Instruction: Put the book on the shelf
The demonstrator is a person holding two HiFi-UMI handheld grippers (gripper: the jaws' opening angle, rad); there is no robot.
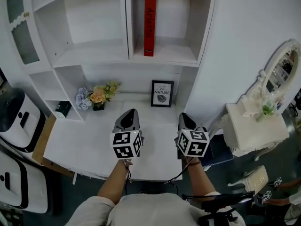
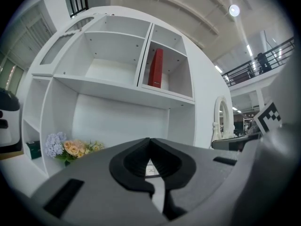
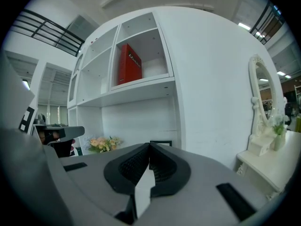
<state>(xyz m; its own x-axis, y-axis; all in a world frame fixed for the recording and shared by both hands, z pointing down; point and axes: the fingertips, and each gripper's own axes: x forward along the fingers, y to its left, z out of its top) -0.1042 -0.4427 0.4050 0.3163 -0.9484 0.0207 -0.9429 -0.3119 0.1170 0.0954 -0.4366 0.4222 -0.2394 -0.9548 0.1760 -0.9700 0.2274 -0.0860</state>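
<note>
A red book (image 1: 150, 22) stands upright in the upper right compartment of the white shelf unit (image 1: 127, 55). It also shows in the left gripper view as the red book (image 2: 156, 68) and in the right gripper view as the red book (image 3: 129, 63). My left gripper (image 1: 130, 112) hovers over the white desk (image 1: 89, 149), well below the book, its jaws shut with nothing between them. My right gripper (image 1: 184, 117) is beside it at the same height, also shut and empty. In their own views the left gripper (image 2: 150, 140) and right gripper (image 3: 149, 146) have their tips touching.
A bunch of flowers (image 1: 98, 96) and a framed print (image 1: 162, 93) stand at the back of the desk. A small dark box (image 1: 62, 108) sits in a low left cubby. A white vanity with a mirror (image 1: 256, 126) is at the right, and black-and-white appliances (image 1: 14, 117) are at the left.
</note>
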